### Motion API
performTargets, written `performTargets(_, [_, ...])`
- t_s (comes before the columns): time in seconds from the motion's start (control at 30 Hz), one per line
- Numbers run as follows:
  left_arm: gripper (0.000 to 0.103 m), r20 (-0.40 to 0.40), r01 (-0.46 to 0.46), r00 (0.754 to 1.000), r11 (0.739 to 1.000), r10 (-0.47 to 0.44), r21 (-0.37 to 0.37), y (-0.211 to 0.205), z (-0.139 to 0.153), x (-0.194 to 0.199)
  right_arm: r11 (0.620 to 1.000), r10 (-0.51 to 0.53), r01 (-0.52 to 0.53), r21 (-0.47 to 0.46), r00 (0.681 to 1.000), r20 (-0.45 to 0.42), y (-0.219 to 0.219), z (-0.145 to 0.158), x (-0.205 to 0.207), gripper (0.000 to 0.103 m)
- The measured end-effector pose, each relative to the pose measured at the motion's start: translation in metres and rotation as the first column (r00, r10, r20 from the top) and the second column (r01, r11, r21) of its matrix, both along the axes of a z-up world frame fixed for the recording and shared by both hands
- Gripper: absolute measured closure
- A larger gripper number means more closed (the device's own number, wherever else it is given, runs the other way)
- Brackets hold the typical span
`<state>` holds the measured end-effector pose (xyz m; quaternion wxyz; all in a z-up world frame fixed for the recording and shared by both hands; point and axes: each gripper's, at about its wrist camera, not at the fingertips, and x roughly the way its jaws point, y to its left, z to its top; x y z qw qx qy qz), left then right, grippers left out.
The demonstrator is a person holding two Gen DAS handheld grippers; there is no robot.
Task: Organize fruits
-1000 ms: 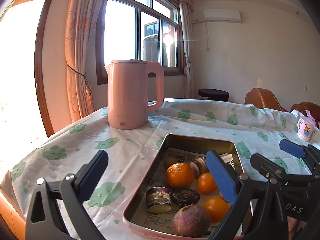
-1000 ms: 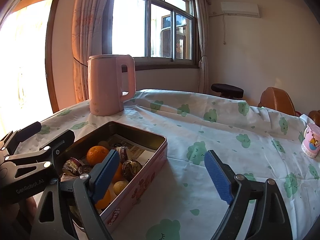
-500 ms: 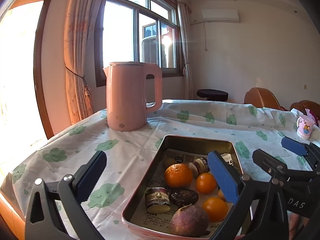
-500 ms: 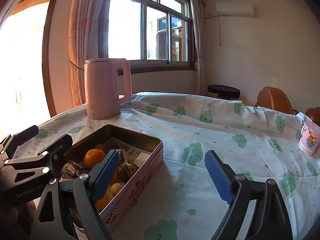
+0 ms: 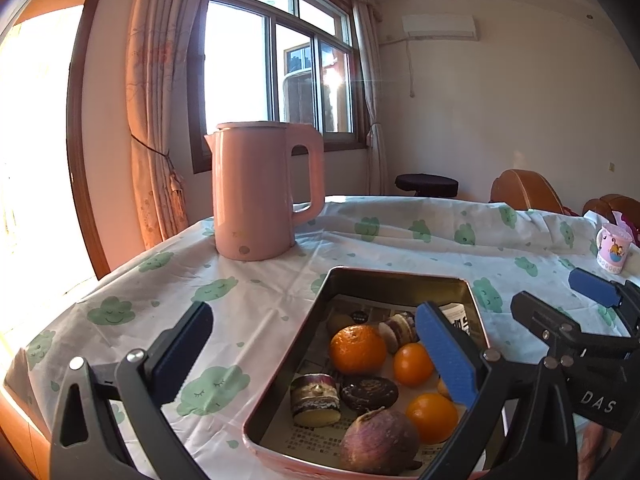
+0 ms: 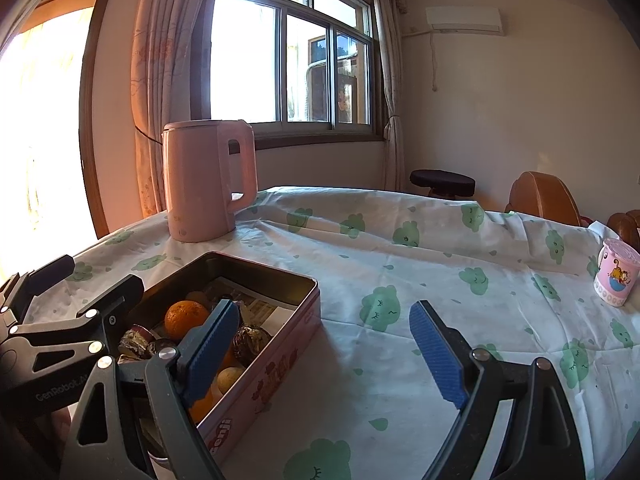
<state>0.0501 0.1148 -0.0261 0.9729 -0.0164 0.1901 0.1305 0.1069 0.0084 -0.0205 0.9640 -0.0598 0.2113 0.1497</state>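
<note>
A pink metal tin point(image 5: 396, 276) lined with printed paper sits on the tablecloth. It holds several oranges, one of them large point(image 5: 357, 349), a purple round root point(image 5: 378, 444), dark round pieces and a cut chunk point(image 5: 315, 399). The tin also shows in the right wrist view point(image 6: 280, 344). My left gripper point(image 5: 320, 360) is open and empty, straddling the tin's left wall. My right gripper point(image 6: 324, 356) is open and empty, its left finger over the tin's near right corner.
A pink kettle point(image 5: 260, 196) stands behind the tin near the window. A pink cartoon mug point(image 6: 616, 276) stands at the far right of the table. The tablecloth point(image 6: 400, 272) is white with green clouds. Chairs and a stool stand beyond the table's far edge.
Both grippers have dropped slightly and drifted a little; the kettle sits lower and further left in the right view. The jaws stay open. The fruits have not moved.
</note>
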Motion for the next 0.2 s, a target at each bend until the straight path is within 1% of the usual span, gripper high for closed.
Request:
performTargets(0.07, [0.0, 0.001, 0.027, 1.0, 1.0, -0.027, -0.008, 0.0, 0.0, 0.0, 1.0, 0.002, -0.002, 0.007, 1.0, 0.002, -0.001, 0.0, -0.001, 0.014])
performTargets(0.13, [0.0, 0.0, 0.025, 1.0, 1.0, -0.025, -0.007, -0.001, 0.0, 0.001, 1.0, -0.001, 0.001, 0.021, 1.0, 0.002, -0.006, 0.001, -0.001, 0.014])
performTargets(0.2, [0.0, 0.002, 0.033, 0.999, 0.999, -0.033, -0.01, -0.001, 0.0, 0.0, 1.0, -0.018, 0.018, -0.002, 1.0, -0.019, -0.011, -0.001, 0.001, 0.014])
